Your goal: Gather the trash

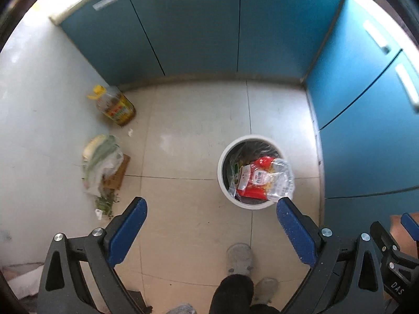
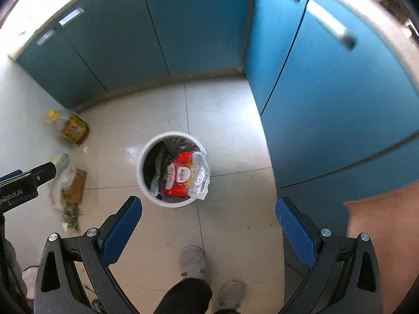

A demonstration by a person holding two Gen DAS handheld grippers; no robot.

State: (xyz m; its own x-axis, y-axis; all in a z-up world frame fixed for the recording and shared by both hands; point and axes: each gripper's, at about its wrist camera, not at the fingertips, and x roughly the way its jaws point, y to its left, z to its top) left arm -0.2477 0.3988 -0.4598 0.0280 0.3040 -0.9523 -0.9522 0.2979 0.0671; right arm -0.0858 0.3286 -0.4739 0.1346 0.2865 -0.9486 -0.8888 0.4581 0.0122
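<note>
Left gripper: jaws spread wide, nothing between the blue pads, nothing touched. It points steeply down at the tiled floor from well above. Only floor tile and the person's grey slipper show in the gap between the fingers.

Right gripper: jaws likewise fully spread and empty, no contact with any item. It too looks down from height. Its gap frames bare tile and the same slipper.

Trash bin: a white round bin with a dark liner, standing upright on the floor near the blue cabinets. Inside it lies a red and clear plastic food package, tilted, with its clear end overlapping the bin's rim on the side nearer the cabinets to the right. Other wrappers sit beneath it; their kind cannot be made out. The right wrist view confirms the bin and package in the same arrangement.

Remaining on the floor, well apart from the bin, along the left wall: a cooking oil bottle with a yellow cap, a heap of plastic bags resting on a piece of cardboard, and scattered green vegetable scraps just beside the heap.
</note>
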